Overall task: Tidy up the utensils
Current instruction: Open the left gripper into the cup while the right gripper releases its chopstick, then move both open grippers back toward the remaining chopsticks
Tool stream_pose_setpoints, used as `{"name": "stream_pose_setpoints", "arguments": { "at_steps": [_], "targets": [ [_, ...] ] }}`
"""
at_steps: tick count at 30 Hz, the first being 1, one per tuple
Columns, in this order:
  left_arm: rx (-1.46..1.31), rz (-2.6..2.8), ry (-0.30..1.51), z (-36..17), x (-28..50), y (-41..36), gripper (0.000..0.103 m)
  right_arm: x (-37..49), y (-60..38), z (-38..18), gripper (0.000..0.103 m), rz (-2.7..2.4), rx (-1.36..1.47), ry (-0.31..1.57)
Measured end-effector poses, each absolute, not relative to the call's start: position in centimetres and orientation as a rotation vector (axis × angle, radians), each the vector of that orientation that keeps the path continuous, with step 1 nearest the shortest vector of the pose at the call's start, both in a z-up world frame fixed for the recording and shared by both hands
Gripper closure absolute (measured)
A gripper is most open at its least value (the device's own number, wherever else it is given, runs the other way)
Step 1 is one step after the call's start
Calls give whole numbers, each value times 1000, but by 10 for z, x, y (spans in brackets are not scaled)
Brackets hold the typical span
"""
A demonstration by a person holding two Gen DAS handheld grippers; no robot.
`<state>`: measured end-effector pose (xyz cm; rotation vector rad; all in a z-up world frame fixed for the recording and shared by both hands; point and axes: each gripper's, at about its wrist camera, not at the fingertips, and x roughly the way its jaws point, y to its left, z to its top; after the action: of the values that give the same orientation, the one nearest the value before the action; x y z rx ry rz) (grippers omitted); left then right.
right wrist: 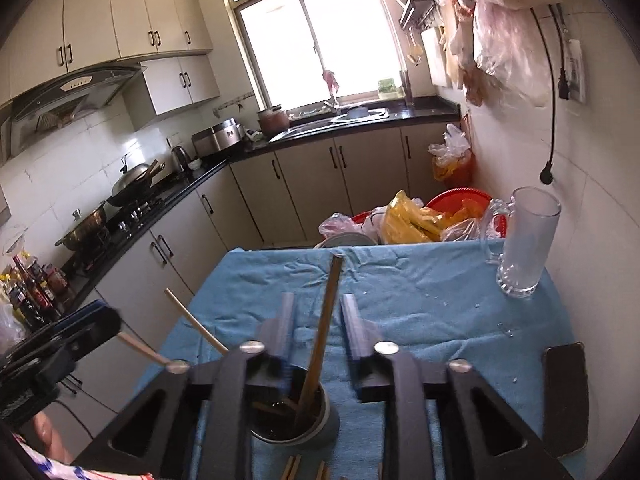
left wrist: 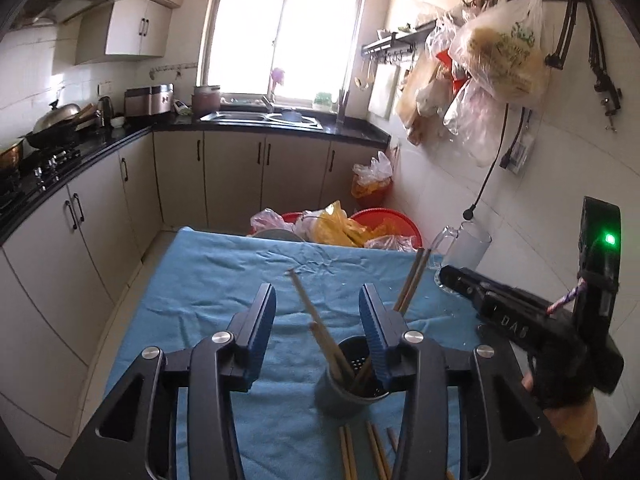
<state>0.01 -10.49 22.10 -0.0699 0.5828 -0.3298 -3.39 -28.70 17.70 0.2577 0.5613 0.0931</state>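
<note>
We see slim wooden chopsticks (left wrist: 316, 322) leaning in a round dark holder (left wrist: 352, 380) on the blue-clothed bench (left wrist: 208, 276); our left gripper (left wrist: 318, 320) and right gripper (right wrist: 318, 322) gape, gripping nothing

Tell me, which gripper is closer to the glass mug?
Right. The right gripper reaches beside the glass mug; the left gripper sits farther back, above the chopstick holder.

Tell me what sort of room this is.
A home kitchen, by the look of it: a gas stove with a wok under a range hood, and a sink below the window, with cabinets all round.
</note>
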Motion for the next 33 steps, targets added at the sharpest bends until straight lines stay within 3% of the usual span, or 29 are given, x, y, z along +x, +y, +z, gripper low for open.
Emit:
{"name": "stream_pose_setpoints", "arguments": {
  "at_steps": [6, 11, 17, 24, 33],
  "targets": [
    [-100, -298, 545, 231, -38, -77, 50, -66, -292, 193, 55, 75, 265, 532],
    [-111, -280, 573, 233, -70, -64, 49, -101, -297, 185, 47, 52, 255, 556],
    [-58, -357, 608, 259, -137, -80, 48, -143, -316, 163, 44, 8, 273, 625],
    [85, -559, 586, 337, -235, -141, 36, -188, -334, 126, 41, -48, 240, 747],
    [262, -591, 579, 372, -314, -200, 36, -249, -357, 85, 40, -145, 298, 857]
  ]
}}
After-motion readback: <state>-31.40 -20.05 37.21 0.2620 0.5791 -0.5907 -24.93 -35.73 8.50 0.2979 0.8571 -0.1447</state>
